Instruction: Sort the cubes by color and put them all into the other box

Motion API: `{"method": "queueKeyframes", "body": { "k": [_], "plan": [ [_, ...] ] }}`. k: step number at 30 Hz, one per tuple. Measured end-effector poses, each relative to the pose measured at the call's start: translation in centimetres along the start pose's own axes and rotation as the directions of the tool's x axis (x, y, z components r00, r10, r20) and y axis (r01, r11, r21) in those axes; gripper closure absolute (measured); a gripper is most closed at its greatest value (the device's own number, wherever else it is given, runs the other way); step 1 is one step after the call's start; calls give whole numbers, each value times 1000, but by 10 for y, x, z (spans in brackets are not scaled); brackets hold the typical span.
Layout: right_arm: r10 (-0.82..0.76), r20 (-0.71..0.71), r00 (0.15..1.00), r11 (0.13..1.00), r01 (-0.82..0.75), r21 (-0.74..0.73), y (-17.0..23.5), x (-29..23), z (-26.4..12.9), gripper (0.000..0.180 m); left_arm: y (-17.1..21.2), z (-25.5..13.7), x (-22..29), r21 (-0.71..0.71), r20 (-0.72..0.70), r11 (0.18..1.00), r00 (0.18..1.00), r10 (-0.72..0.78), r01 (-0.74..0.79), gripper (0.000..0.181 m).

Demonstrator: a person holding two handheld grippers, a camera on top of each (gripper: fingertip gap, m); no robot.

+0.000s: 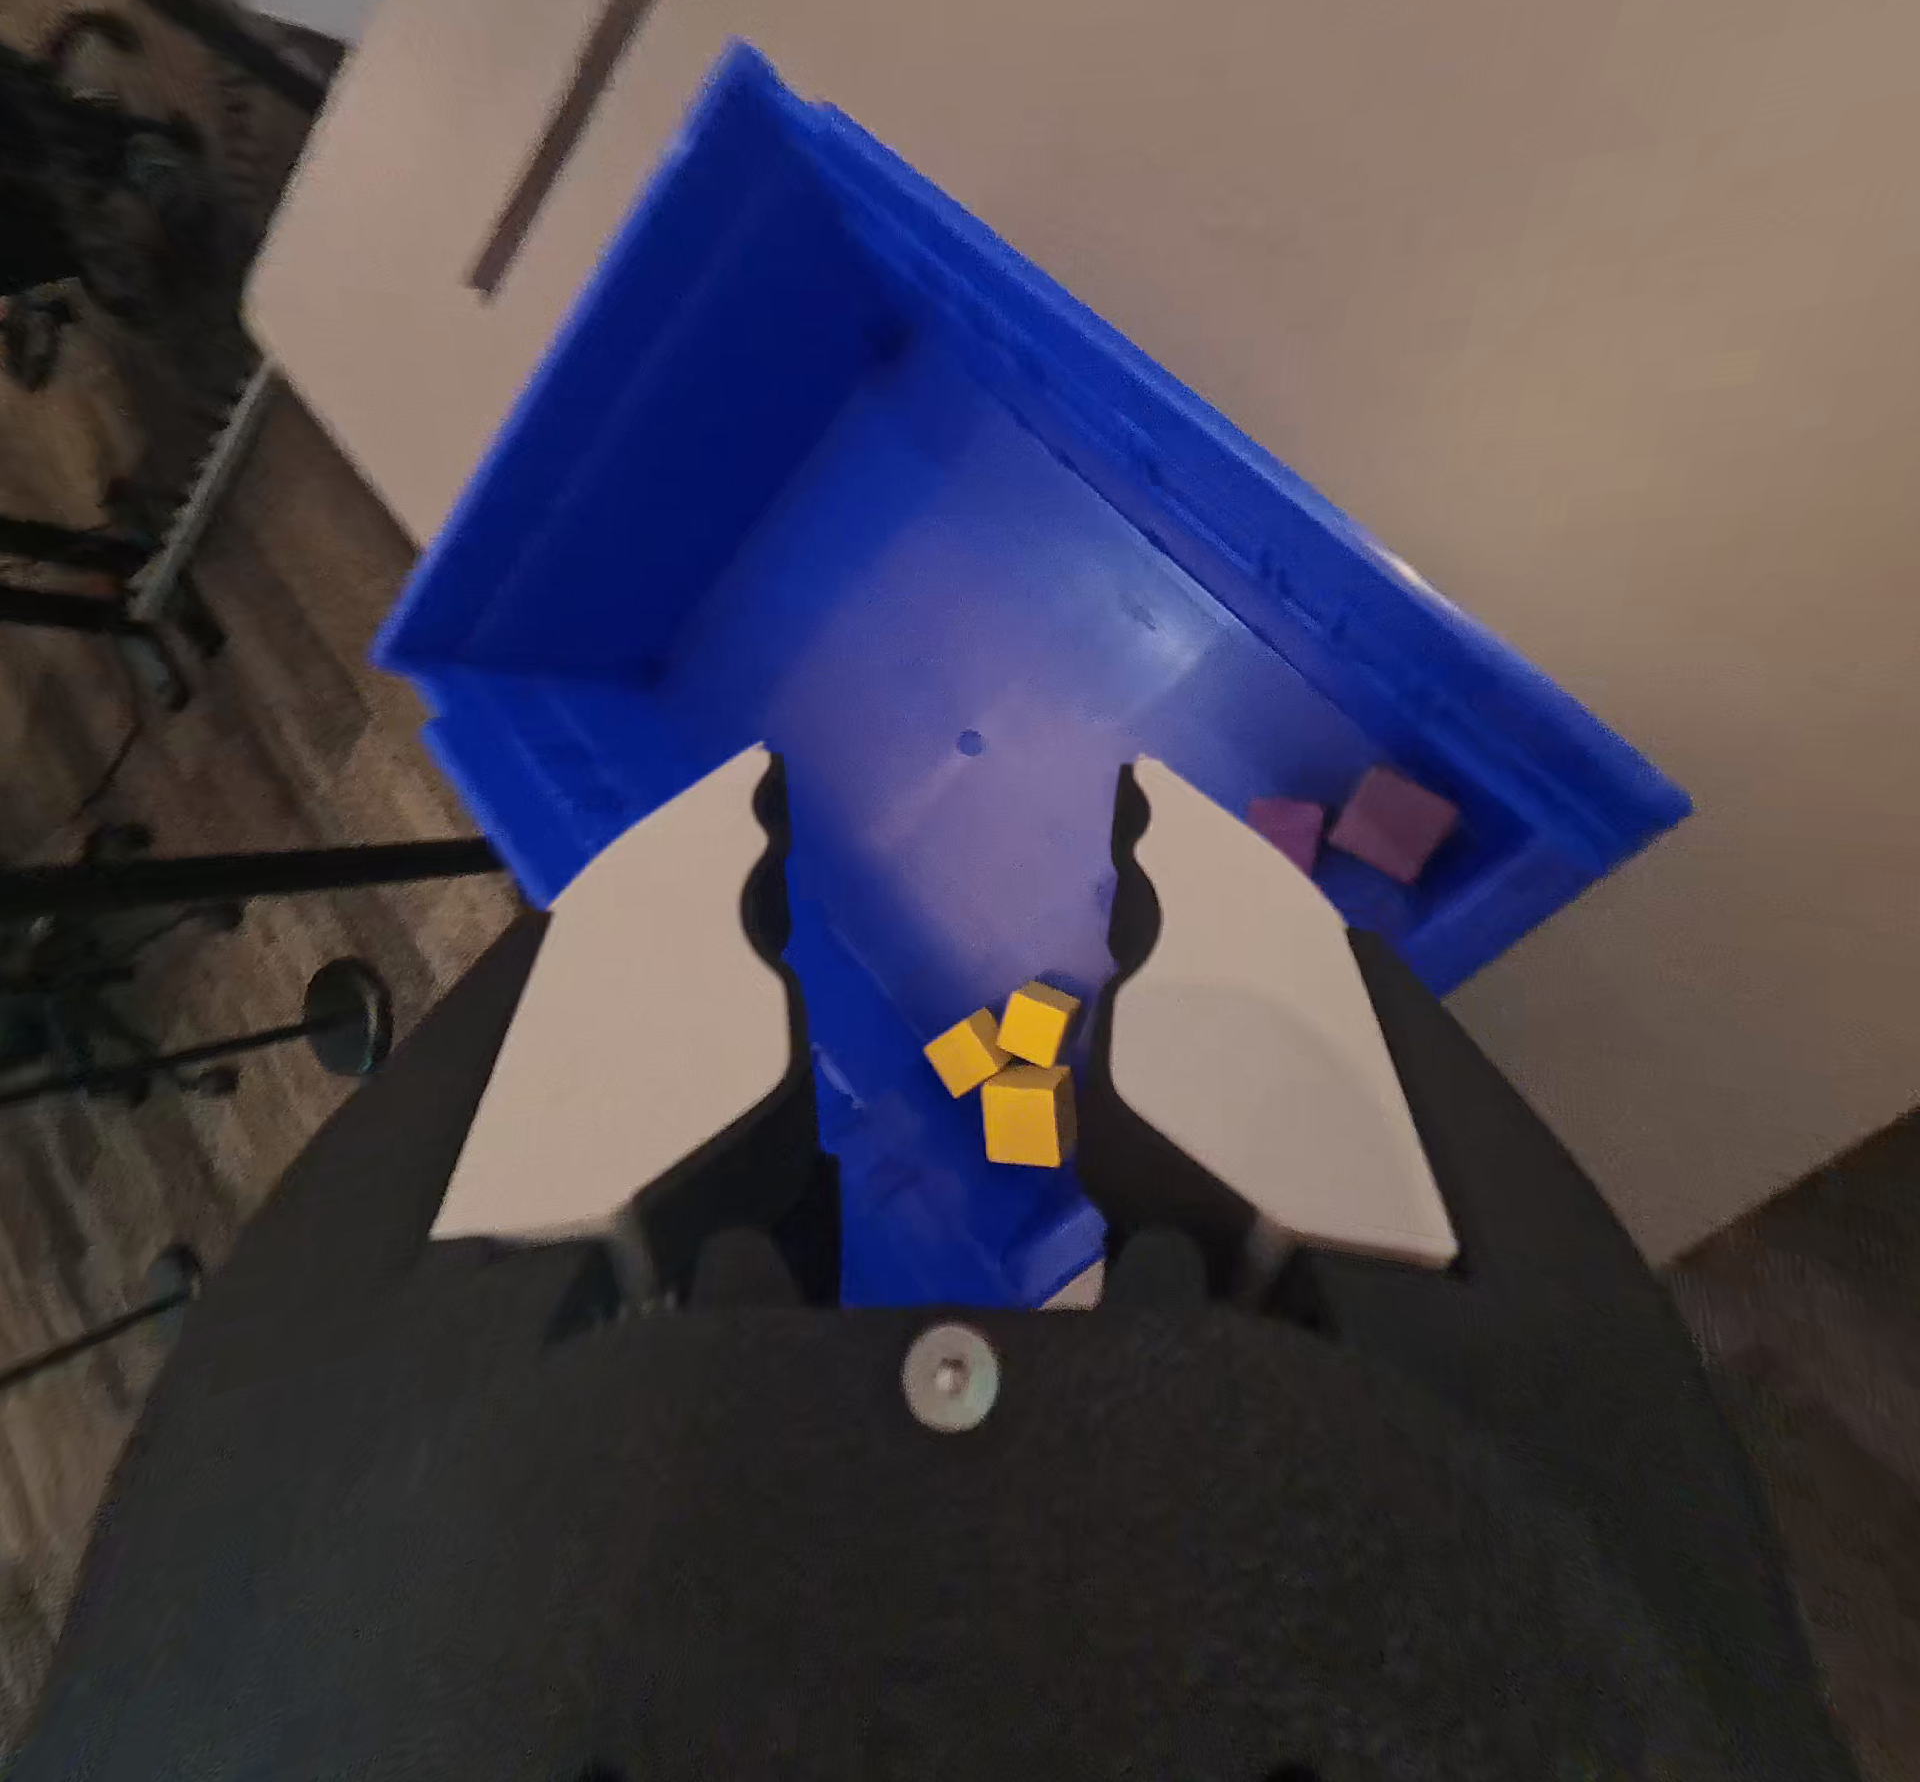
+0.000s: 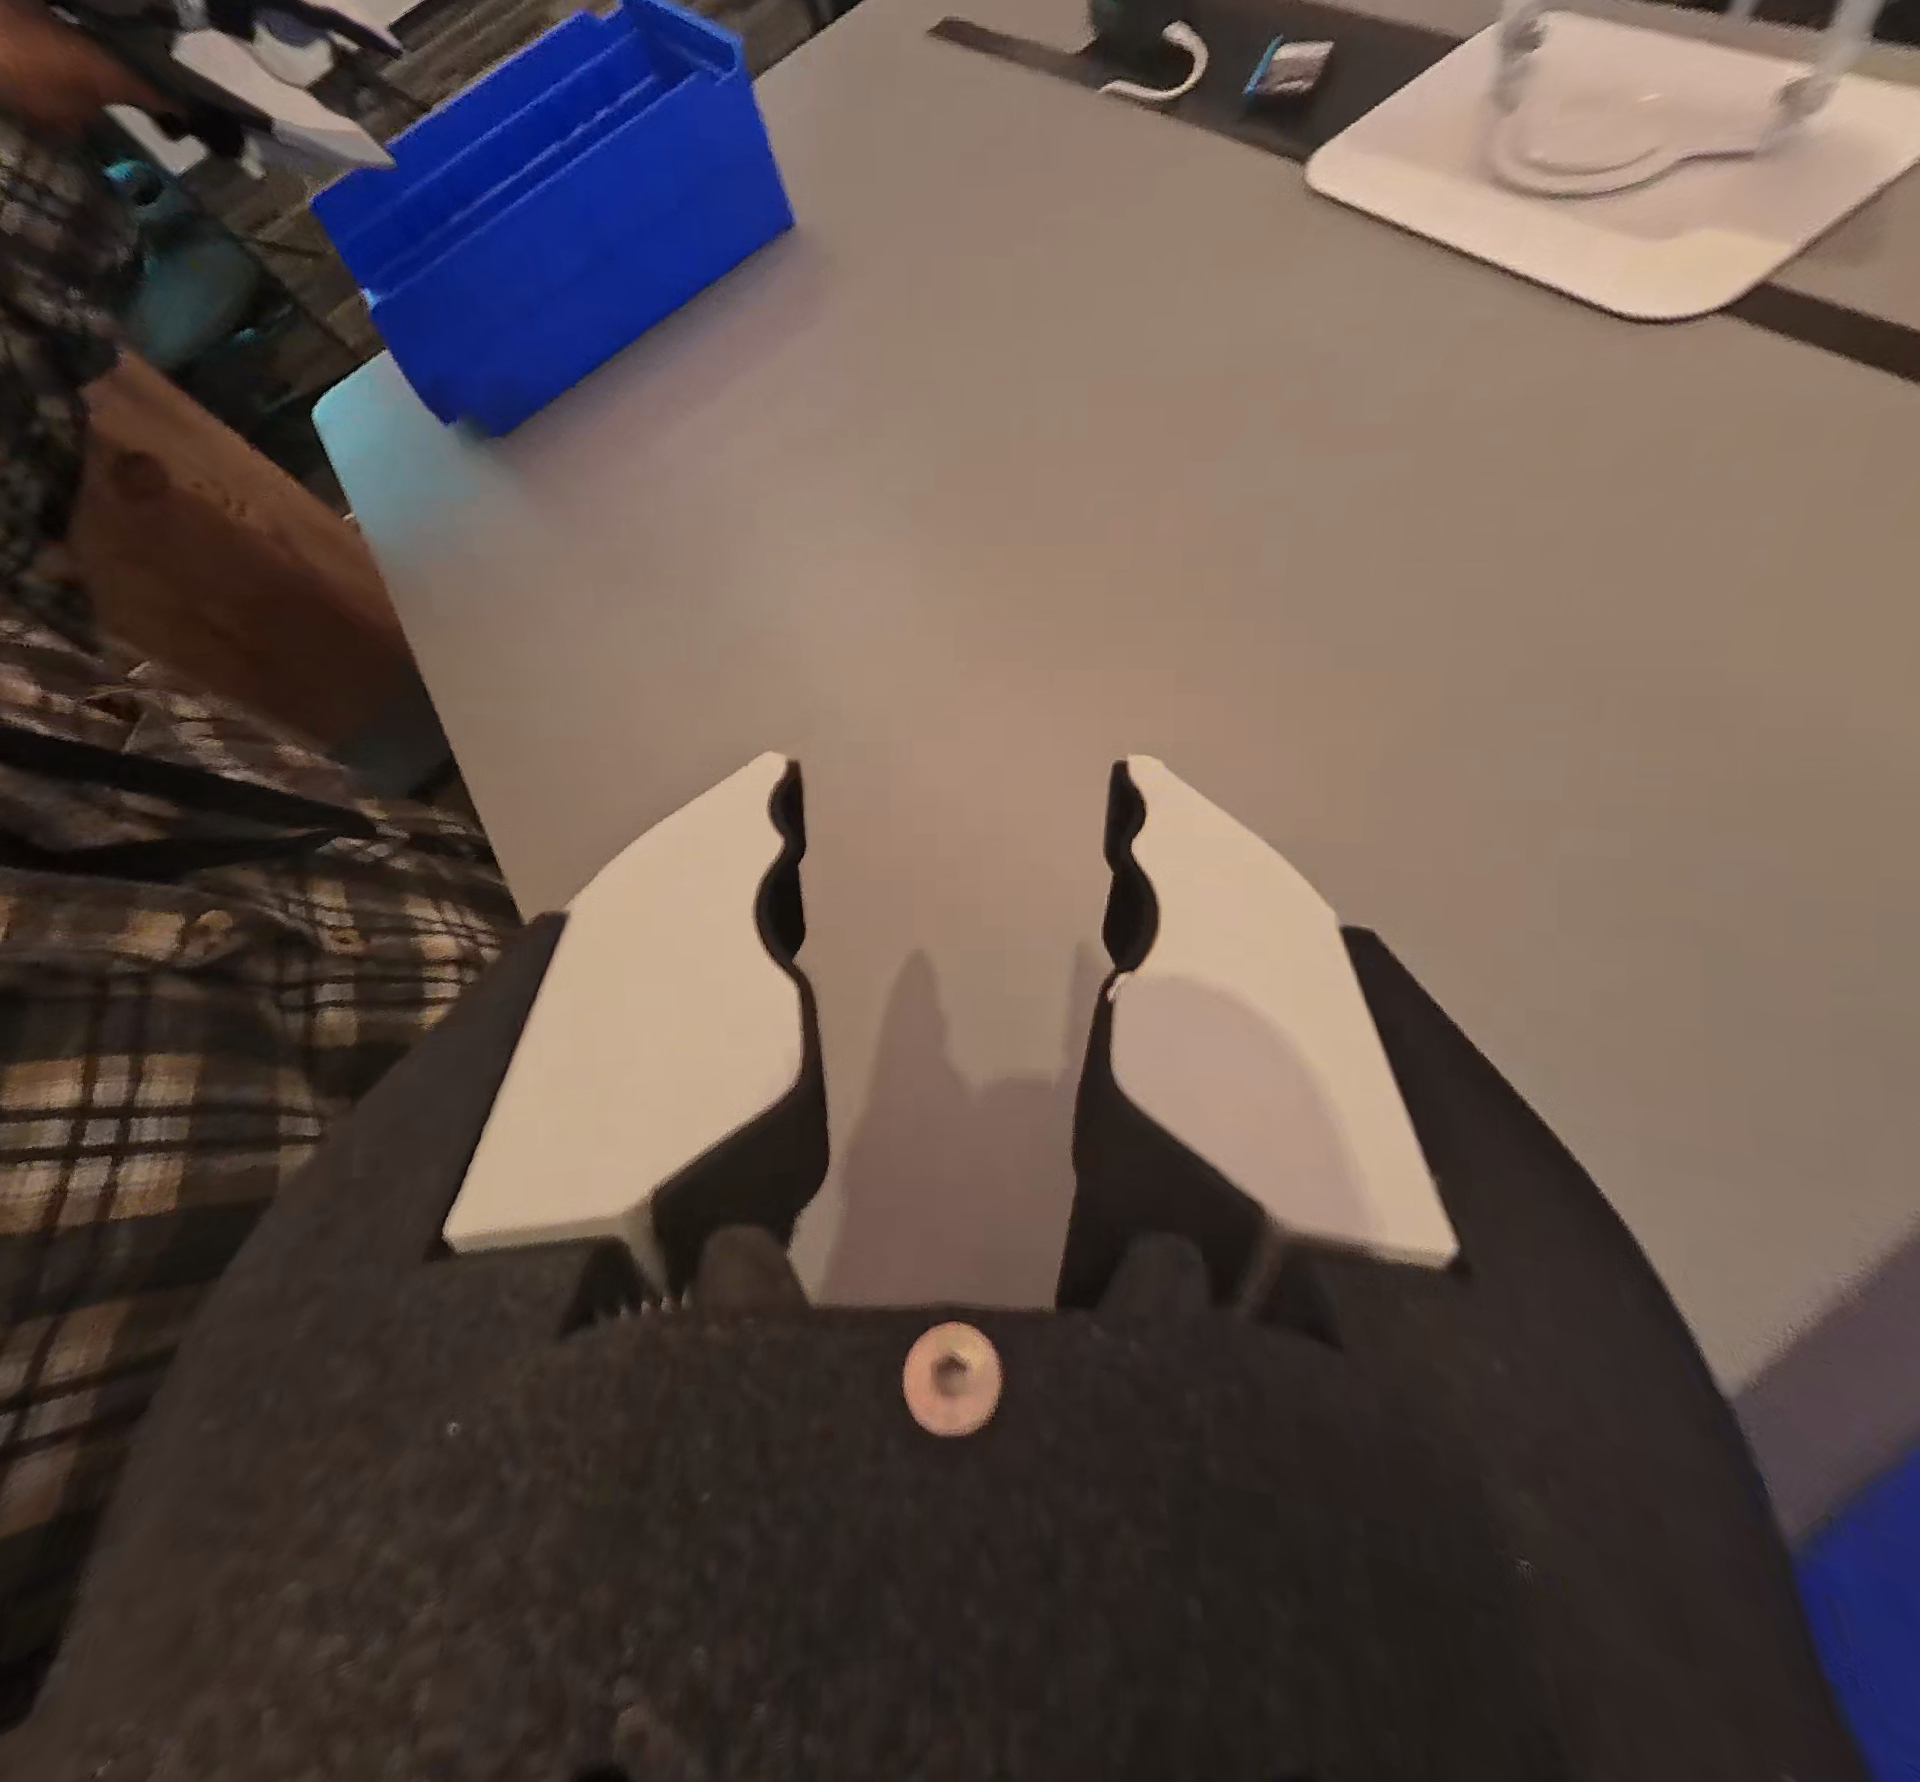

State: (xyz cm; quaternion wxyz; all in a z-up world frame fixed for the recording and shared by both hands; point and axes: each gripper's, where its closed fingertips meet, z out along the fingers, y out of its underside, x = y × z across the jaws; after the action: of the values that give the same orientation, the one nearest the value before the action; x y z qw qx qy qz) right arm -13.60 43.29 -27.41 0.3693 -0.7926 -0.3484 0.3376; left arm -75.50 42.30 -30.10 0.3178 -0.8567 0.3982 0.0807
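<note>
Now over blue plastic box (image 1: 665, 444): L gripper (image 1: 951, 766) spread, empty; yellow cubes (image 1: 1013, 1067) grouped apart from purple cubes (image 1: 1351, 823), per colour sort. R gripper (image 2: 956, 771) spread, idle above grey table (image 2: 1143, 485).

No writing, number or sign can be read in either view. The small card (image 2: 1288, 65) on the dark strip (image 2: 1195, 85) at the far side of the table (image 2: 1039, 485) is too blurred to tell.
</note>
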Motion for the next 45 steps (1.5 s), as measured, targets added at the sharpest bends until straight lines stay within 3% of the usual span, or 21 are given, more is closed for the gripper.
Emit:
{"method": "queueKeyframes", "body": {
  "k": [11,20,32,36,41,45],
  "plan": [
    [-29,69,997,994,36,-101,-50,-41,57,124,37,48,60,43,-416,975,884,215,-217,131],
    [-110,104,988,970,129,-206,-65,-67,97,123,61,61,79,-1,-560,954,790,249,-301,138],
    [-112,134,985,967,139,-215,-65,-77,102,123,76,77,94,-87,-651,917,719,243,-389,139],
    [-114,139,984,971,140,-196,-66,-77,99,124,71,79,103,-67,-684,919,688,240,-388,156],
    [-98,149,984,979,122,-160,-63,-77,96,127,60,78,74,-76,-588,960,790,176,-270,159],
    [-39,197,980,998,50,-47,-72,-80,101,130,19,54,34,94,-399,989,905,145,-117,159]
  ]
}}
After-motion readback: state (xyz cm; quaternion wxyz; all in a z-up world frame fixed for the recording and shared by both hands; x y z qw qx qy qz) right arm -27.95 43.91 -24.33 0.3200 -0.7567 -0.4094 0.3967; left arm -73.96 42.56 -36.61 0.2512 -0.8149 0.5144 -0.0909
